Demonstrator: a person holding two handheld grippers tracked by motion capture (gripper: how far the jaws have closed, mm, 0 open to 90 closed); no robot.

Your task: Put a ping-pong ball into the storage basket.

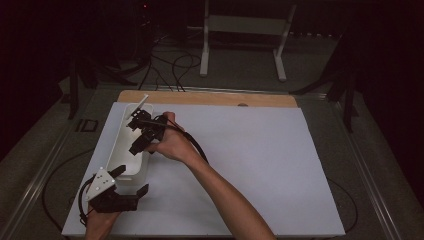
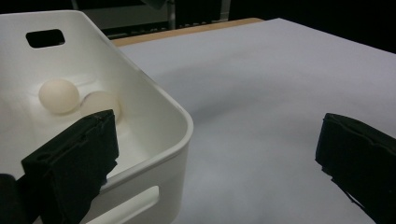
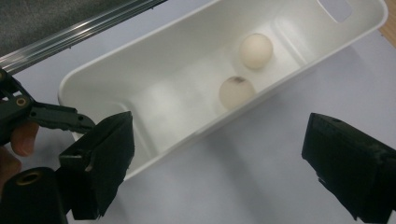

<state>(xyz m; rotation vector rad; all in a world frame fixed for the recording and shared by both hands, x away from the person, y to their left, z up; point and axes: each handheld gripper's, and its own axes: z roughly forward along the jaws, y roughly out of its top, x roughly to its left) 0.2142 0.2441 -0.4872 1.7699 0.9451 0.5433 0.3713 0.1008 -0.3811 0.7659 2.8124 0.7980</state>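
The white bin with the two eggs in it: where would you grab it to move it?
Probably by an end wall of the white bin, coming from above with one jaw inside and one outside. Each end has a handle slot just under a rounded rim, and the walls are thin and upright. The eggs lie toward the far end, so the near end is freer.

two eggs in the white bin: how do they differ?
The far egg looks clean; the near egg carries a dark smudge on top. The far egg lies closer to the bin's handle-slot end; the near egg sits nearer the middle, by the side wall. Both are pale, similar in size, resting loose on the bin floor.
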